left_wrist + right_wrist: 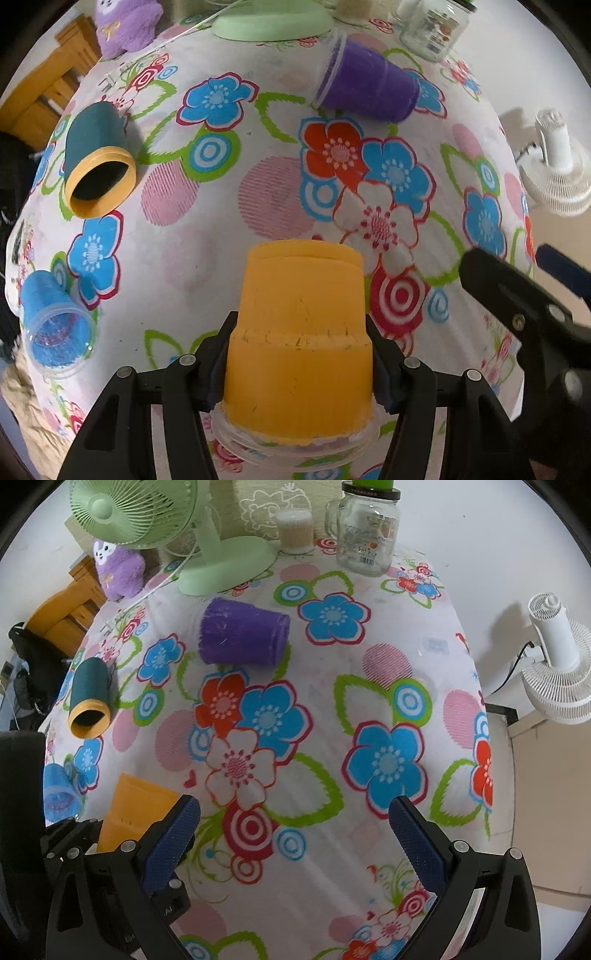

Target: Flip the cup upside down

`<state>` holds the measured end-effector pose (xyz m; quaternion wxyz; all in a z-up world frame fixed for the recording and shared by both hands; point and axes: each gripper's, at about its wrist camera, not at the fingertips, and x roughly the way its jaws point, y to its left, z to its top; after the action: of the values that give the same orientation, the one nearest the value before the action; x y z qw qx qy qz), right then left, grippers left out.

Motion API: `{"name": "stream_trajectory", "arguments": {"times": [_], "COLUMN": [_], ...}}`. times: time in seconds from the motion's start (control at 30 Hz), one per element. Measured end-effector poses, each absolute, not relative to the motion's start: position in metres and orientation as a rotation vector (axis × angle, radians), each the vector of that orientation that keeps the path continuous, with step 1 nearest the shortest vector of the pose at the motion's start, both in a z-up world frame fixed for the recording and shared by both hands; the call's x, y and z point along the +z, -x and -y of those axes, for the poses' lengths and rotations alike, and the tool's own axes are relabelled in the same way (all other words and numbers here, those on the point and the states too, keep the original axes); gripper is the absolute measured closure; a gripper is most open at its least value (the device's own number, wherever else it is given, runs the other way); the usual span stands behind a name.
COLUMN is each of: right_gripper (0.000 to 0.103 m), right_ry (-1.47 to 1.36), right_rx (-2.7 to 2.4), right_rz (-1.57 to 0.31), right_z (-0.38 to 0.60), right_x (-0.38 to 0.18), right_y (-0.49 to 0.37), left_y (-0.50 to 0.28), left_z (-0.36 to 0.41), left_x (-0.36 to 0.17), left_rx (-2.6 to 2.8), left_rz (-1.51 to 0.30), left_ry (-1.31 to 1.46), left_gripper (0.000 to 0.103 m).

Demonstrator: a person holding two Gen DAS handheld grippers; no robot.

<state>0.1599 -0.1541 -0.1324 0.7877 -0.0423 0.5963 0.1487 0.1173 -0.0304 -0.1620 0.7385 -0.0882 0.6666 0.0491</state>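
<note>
An orange cup (299, 343) with a clear rim stands upside down on the flowered tablecloth (258, 192), rim down. My left gripper (297, 365) is shut on it, one pad on each side. The cup also shows at the lower left of the right wrist view (133, 812). My right gripper (295, 834) is open and empty above the cloth, to the right of the orange cup. It shows as a black arm in the left wrist view (524, 310).
A purple cup (365, 83) lies on its side at the back, a dark green cup with a yellow rim (98, 162) at the left, a blue cup (55, 325) at the near left. A green fan (207, 546), glass jar (369, 528), plush toy (118, 568) and white fan (554, 657) stand around.
</note>
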Motion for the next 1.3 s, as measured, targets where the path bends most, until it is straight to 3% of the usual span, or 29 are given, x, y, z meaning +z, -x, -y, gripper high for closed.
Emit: {"name": "stream_trajectory", "arguments": {"times": [0.5,0.63,0.77,1.3], "right_gripper": [0.0,0.0,0.0,0.0], "right_ry": [0.061,0.052,0.027,-0.048], "right_rx": [0.239,0.201,0.179,0.133], "right_rz": [-1.335,-1.353,-1.357,-1.288], "right_z": [0.143,0.145,0.146,0.128], "right_x": [-0.147,-0.149,-0.142,-0.083], "right_y": [-0.129,-0.125,-0.12,-0.082], "left_y": [-0.075,-0.083,-0.076,-0.062], "left_z": [0.012,0.015,0.007,0.001], "left_x": [-0.174,-0.183,-0.17,-0.106], "left_rx": [0.015,-0.022,-0.06,-0.135], "left_rz": [-1.48,-1.467,-1.461,-1.356], "left_ry": [0.134,0.074,0.14,0.017], "left_gripper": [0.036,0.011,0.006,0.006]}}
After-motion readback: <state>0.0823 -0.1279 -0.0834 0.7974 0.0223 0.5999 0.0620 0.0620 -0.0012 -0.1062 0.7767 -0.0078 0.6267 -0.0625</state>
